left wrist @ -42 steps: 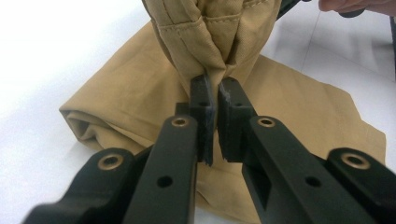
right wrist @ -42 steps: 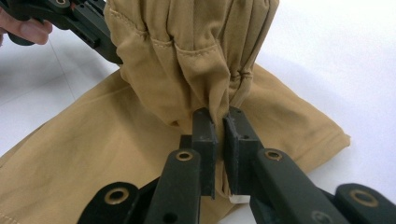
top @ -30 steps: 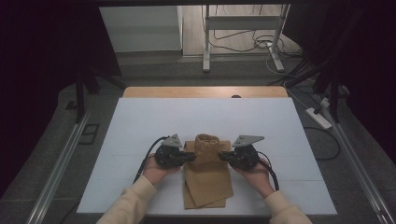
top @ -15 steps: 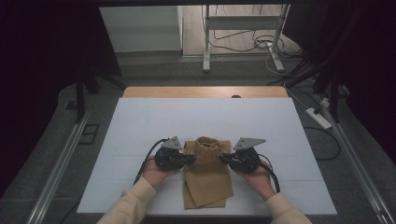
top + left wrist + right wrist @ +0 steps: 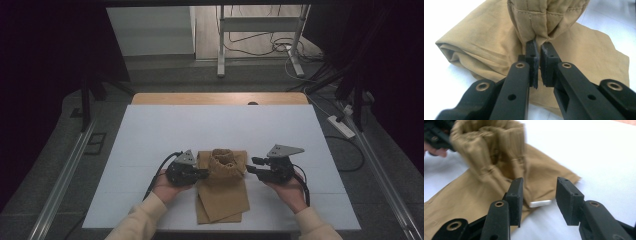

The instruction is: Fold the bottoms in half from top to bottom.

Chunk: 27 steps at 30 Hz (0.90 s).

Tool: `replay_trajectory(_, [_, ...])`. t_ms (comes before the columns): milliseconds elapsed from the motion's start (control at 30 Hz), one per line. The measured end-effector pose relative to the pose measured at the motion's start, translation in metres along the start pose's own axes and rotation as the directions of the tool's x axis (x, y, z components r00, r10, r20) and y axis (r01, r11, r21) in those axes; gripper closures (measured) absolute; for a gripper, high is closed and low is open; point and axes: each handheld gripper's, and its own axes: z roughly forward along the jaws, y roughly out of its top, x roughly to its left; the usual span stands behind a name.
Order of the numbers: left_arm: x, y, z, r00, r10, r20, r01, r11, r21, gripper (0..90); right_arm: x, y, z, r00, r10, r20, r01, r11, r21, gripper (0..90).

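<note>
Nearest to us, two cream sleeves come in over the table edge, each hand wrapped round a tool. The left hand-held gripper (image 5: 202, 174) has its jaws pinched almost together on a gathered fold of the tan cotton garment (image 5: 222, 192), right under a stitched band that stands up bunched above the pads (image 5: 534, 53). The right hand-held gripper (image 5: 251, 165) is another story: its jaws stand wide apart with nothing between them, hovering just beside the garment's right edge, a small white label (image 5: 540, 203) lying on the cloth in front of them.

The garment lies folded flat on the white table (image 5: 150, 150), near the front and about midway between the two hands, with that raised, crumpled tube of cloth (image 5: 223, 160) at its far end.

My read: a fold or a straightening of that bunched end is under way. To do it well, the right side wants a bite on the band at the same height as the left, taking all layers rather than one, and then both hands should move together, low and level, so the folded stack beneath doesn't drag or skew. One-sided pulling would likely twist it.

Counting up: two hand-held grippers, two hands, one garment, one label, one table. Farther off, beyond the table's wooden far edge (image 5: 220, 98), a metal stand (image 5: 260, 30) and loose cables (image 5: 255, 47) on the floor.
</note>
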Motion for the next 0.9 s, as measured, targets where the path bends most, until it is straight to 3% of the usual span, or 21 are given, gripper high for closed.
replay_trajectory(233, [-0.004, -0.004, 0.001, 0.9999, 0.006, 0.011, -0.006, 0.9999, 0.013, 83.8, -0.014, 0.000, 0.000, 0.9992, 0.029, 0.027, -0.030, 1.000, 0.006, 55.0])
replay_trajectory(500, [-0.007, -0.007, 0.000, 0.9997, 0.007, 0.023, -0.008, 0.9999, 0.015, 80.0, -0.017, 0.000, 0.004, 0.9987, 0.041, 0.029, -0.041, 0.999, 0.018, 54.7])
replay_trajectory(600, [-0.007, -0.008, 0.000, 0.9992, 0.003, 0.041, -0.004, 0.9999, 0.012, 75.2, -0.016, -0.001, 0.005, 0.9988, 0.040, 0.028, -0.040, 0.999, 0.026, 54.7])
replay_trajectory(700, [-0.009, -0.009, -0.002, 0.9985, -0.002, 0.055, 0.001, 1.0000, 0.005, 65.0, -0.015, -0.001, 0.007, 0.9990, 0.037, 0.026, -0.038, 0.999, 0.032, 54.5])
replay_trajectory(900, [-0.016, -0.013, -0.013, 0.9983, 0.021, 0.055, -0.021, 0.9998, -0.004, 48.6, -0.014, -0.001, 0.008, 0.9990, 0.037, 0.023, -0.038, 0.999, 0.033, 54.5])
